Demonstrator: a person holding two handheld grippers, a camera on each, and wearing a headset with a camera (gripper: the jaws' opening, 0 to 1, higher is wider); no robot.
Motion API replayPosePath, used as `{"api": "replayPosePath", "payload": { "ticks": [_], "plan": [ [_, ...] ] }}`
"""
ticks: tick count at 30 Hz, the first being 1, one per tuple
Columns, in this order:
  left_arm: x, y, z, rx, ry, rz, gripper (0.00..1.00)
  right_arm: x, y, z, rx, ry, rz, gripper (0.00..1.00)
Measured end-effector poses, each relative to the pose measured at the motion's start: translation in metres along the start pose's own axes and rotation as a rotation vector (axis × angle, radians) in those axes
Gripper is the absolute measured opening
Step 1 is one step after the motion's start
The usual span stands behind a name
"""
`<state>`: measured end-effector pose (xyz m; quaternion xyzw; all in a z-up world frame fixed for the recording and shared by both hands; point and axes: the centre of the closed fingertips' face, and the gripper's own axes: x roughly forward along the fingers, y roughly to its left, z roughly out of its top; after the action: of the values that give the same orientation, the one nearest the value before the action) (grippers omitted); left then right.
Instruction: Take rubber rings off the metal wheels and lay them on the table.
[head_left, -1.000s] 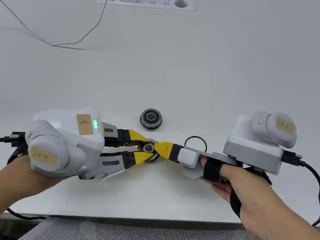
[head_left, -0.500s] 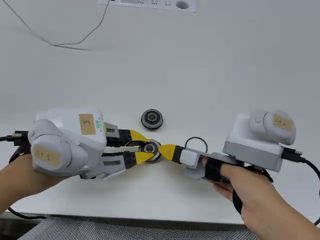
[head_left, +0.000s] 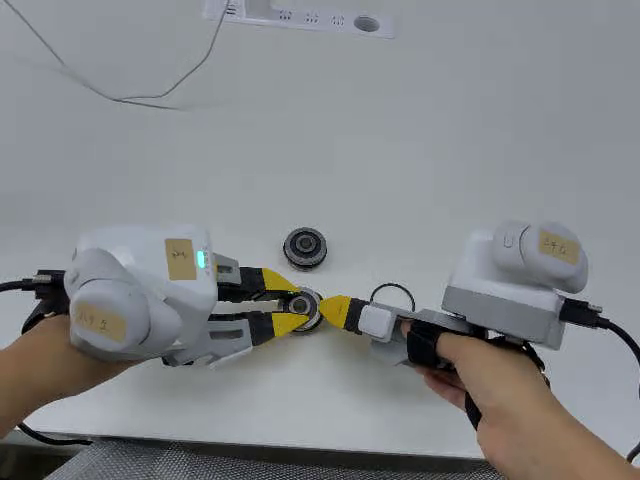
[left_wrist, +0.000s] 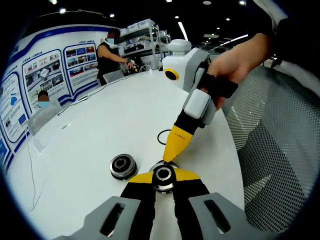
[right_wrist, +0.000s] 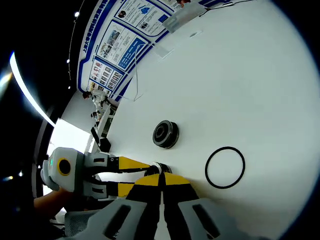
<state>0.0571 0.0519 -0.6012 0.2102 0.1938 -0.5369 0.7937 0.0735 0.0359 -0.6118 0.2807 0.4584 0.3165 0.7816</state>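
The left gripper (head_left: 288, 302) pinches a metal wheel (left_wrist: 163, 175) between its yellow jaws, just above the white table (head_left: 450, 150). The right gripper (head_left: 335, 307) has its jaws pressed together with the tip against that wheel's rim, and I cannot tell whether any rubber is caught between them. A loose rubber ring (right_wrist: 225, 167) lies flat on the table beside the right gripper, and a second wheel (head_left: 305, 247) sits a little farther back.

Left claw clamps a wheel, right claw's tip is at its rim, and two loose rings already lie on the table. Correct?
No: one loose ring lies on the table, not two; the right gripper view shows it. The left claw does clamp a wheel, the right claw at its rim.
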Motion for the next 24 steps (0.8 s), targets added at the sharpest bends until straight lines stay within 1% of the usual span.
{"api": "replayPosePath", "payload": {
  "ticks": [2,6,10,24],
  "plan": [
    [-0.0001,0.0014,-0.0002,-0.014,-0.007,0.007,0.13,0.0000,0.0001,0.0001,0.010,0.001,0.001,0.02],
    [0.0003,0.0023,-0.0001,-0.028,-0.012,0.001,0.13,-0.0003,0.0007,0.0006,0.016,0.005,0.002,0.01],
    [0.0010,0.0016,0.0007,-0.021,-0.001,-0.005,0.12,-0.0005,0.0024,0.0007,0.005,0.010,-0.004,0.01],
    [0.0009,0.0009,0.0005,-0.025,-0.004,-0.001,0.12,-0.0008,0.0090,-0.0008,-0.056,0.017,-0.016,0.01]
  ]
}}
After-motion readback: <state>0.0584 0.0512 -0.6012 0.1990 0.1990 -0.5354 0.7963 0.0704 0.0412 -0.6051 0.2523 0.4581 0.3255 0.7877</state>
